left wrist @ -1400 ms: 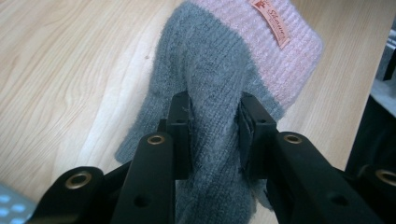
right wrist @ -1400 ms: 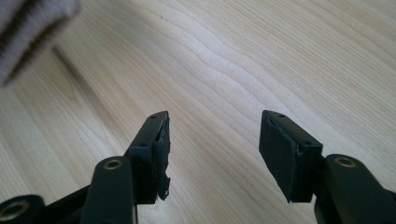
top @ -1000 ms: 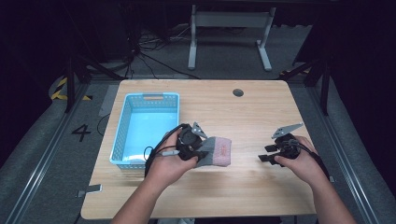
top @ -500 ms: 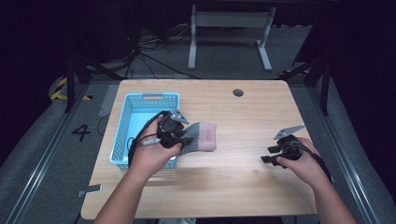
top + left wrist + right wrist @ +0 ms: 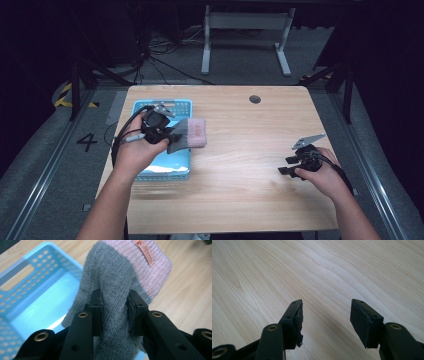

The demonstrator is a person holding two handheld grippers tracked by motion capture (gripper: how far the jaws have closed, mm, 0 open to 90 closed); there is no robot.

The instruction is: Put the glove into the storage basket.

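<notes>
- My left gripper (image 5: 172,137), clamped on the glove (image 5: 189,134), has carried it from mid-table to the basket (image 5: 186,105) rim.
- Right gripper (image 5: 290,165) idle, jaws apart, empty.
- Drop looks imminent.

The grey and pink knitted glove (image 5: 117,285) is fuzzy, matt wool-like cloth with a woven label. The perforated light-blue plastic basket (image 5: 37,295) looks smooth, slightly glossy. The pale wooden table (image 5: 317,270) shows smooth matt grain.
</notes>
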